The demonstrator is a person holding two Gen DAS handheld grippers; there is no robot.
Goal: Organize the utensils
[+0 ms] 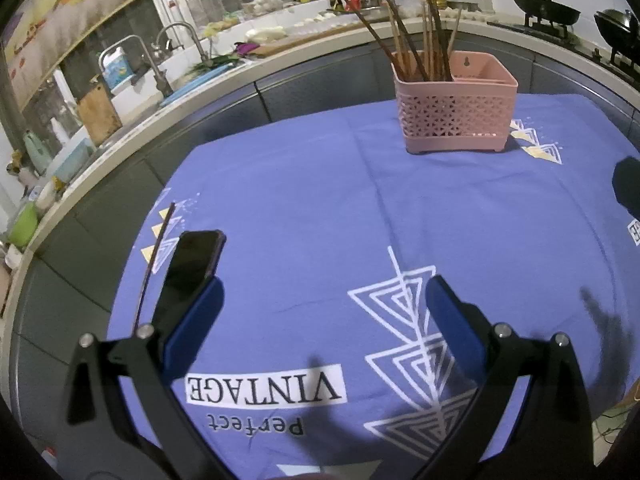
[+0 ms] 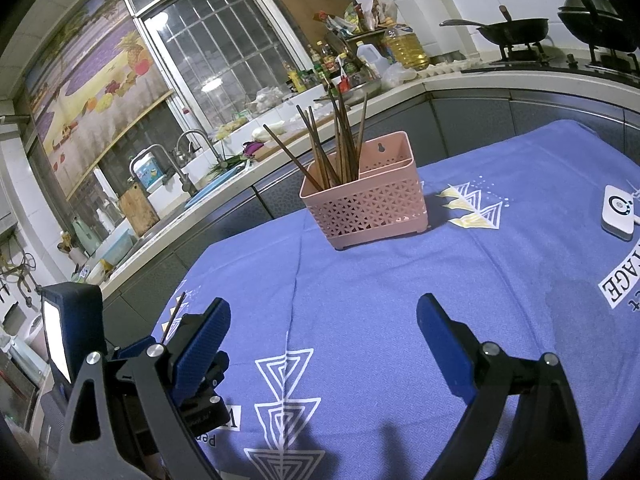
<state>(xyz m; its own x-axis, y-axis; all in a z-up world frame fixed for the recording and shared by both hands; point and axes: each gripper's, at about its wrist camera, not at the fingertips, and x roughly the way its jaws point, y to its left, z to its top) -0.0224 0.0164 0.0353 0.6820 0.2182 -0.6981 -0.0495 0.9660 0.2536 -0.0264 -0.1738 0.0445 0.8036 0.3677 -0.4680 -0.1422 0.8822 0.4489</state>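
We've got the left gripper (image 1: 324, 304) with blue pads spread wide, nothing between them, hovering over the purple printed tablecloth (image 1: 304, 208). Right gripper (image 2: 323, 332) same story: fingers apart, empty, above the cloth.

Landmark is the pink perforated plastic utensil caddy (image 1: 456, 120), standing upright on the cloth ahead of both grippers and well apart from them. Its left compartment holds a bundle of brown wooden chopsticks (image 1: 424, 44), leaning at mixed angles; right compartment looks empty from here.

One loose dark chopstick (image 1: 154, 264) lies flat on the cloth, far from the caddy on the near-left, close to the table edge. Just beside it, on the caddy side, lies a black smartphone (image 1: 192, 268), partly under the left gripper's left finger in view. From the right wrist, the left gripper's body blocks most of that chopstick.

Right of the caddy we see a small white square device (image 2: 618, 214) on the cloth. Behind the caddy: kitchen counter (image 1: 280, 56), sink faucets, bottles, black woks.
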